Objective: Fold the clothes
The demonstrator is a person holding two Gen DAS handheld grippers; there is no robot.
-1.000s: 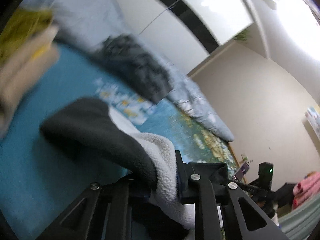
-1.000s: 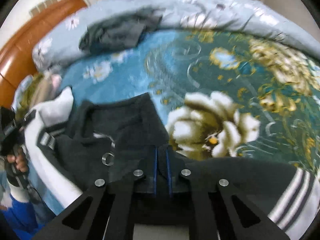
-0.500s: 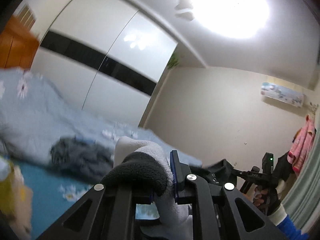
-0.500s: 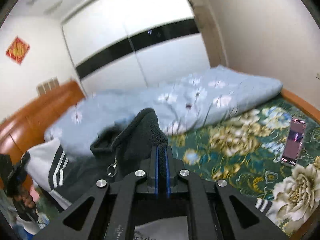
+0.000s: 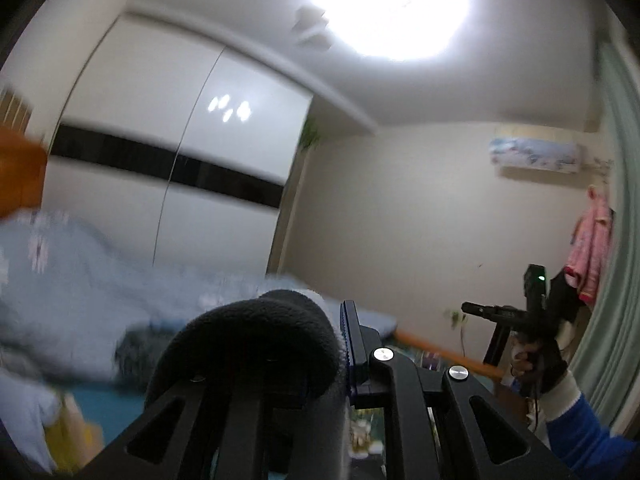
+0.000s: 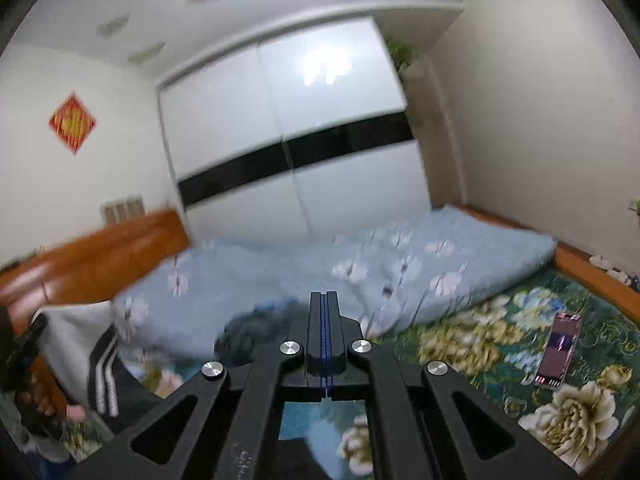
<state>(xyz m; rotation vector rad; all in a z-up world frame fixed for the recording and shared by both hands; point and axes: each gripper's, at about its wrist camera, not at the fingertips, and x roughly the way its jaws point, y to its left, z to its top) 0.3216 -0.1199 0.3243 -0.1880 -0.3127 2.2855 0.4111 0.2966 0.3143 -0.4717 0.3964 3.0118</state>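
Observation:
My left gripper is shut on a black fleece jacket with a white lining, held high above the bed; the cloth bulges over the left finger. My right gripper has its jaws pressed together; no cloth shows between the tips in its own view. The jacket's black body and white striped sleeve hang at the far left of the right wrist view. The right gripper and the hand holding it also show in the left wrist view.
A bed with a teal flowered sheet lies below. A light blue quilt is bunched along the back, with a dark grey garment in front of it. A phone lies on the sheet at right. A wooden headboard stands at left.
Both grippers have risen and tilted up from the bed, lifting the jacket. The cloth that showed between the right fingertips is gone from there.

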